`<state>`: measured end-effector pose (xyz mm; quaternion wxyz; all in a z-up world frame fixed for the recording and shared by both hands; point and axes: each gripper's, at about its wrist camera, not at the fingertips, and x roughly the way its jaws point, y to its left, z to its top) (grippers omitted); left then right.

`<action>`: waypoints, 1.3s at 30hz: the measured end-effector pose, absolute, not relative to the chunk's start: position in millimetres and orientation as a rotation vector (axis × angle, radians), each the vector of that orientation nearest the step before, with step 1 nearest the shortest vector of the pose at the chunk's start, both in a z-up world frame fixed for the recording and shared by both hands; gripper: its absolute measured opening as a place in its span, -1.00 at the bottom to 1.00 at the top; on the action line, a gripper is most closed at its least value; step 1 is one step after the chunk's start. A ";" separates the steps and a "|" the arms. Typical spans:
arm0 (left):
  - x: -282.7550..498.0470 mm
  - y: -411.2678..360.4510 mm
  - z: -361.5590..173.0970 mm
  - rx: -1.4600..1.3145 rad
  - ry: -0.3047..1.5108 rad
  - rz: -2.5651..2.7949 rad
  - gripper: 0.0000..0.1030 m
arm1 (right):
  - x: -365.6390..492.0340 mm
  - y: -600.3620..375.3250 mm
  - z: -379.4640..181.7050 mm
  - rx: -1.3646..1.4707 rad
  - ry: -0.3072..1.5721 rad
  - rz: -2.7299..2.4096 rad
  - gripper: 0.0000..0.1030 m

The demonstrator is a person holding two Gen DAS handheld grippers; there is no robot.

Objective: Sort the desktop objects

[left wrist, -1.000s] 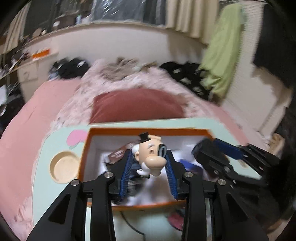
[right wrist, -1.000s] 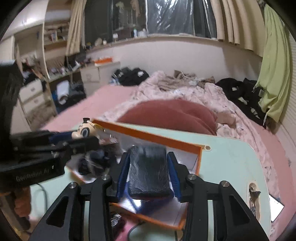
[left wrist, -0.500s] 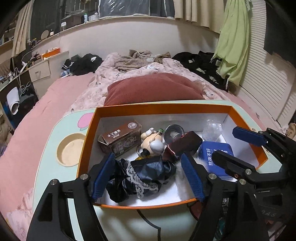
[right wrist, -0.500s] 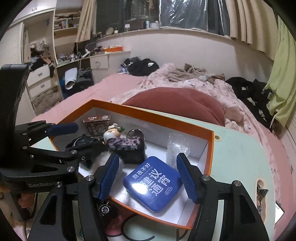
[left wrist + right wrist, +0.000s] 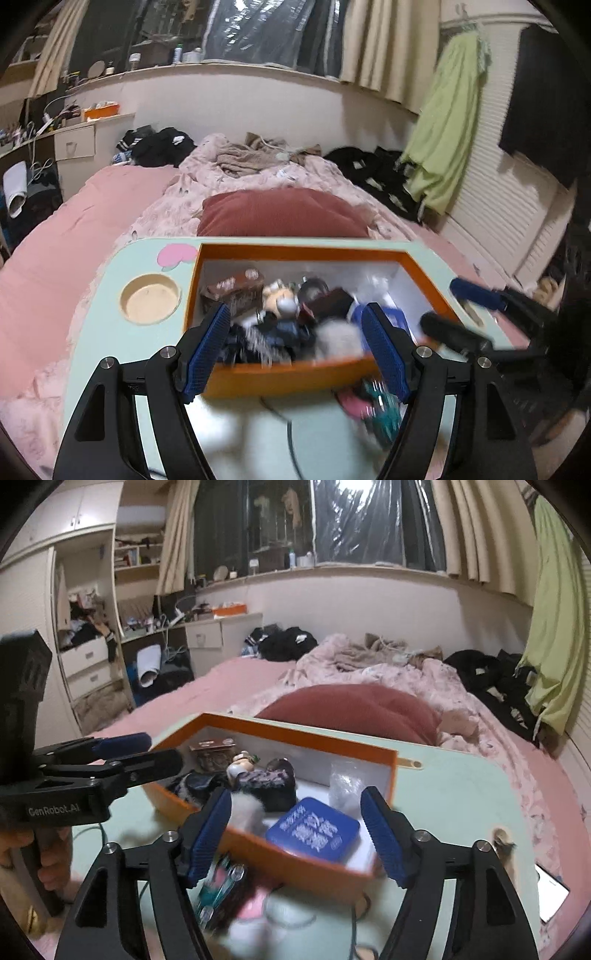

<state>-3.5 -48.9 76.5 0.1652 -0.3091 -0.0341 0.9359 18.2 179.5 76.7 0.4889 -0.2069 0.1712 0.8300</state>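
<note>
Currently, both empty grippers, left gripper [image 5: 295, 347] and right gripper [image 5: 295, 834], jaws just opening, are clearing the rectangular orange cardboard box [image 5: 317, 871]; next pickup lies at 6 o'clock.

An open orange box [image 5: 295, 864] with a white interior sits on a pale green table. Inside lie a blue tin [image 5: 314, 834] nearest, a dark pouch [image 5: 269, 786], a cartoon figurine [image 5: 242, 762] on its side, and a brown carton [image 5: 214, 751] farthest left.

Dim warm indoor light, dark window; heavy fisheye vignette; motion blur smears open orange cardboard box [image 5: 295, 378] contents.
</note>
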 end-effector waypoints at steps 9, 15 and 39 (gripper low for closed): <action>7.7 -48.2 19.9 -1.226 0.055 2.580 0.44 | 38.0 167.8 21.1 -0.679 0.584 1.860 0.46; 2.1 -35.4 -2.2 -1.321 0.162 2.590 1.00 | 33.1 173.8 -8.1 -0.767 0.607 1.804 0.90; 7.1 -29.8 -6.1 -1.281 0.190 2.562 1.00 | 35.7 170.3 -6.3 -0.760 0.609 1.807 1.00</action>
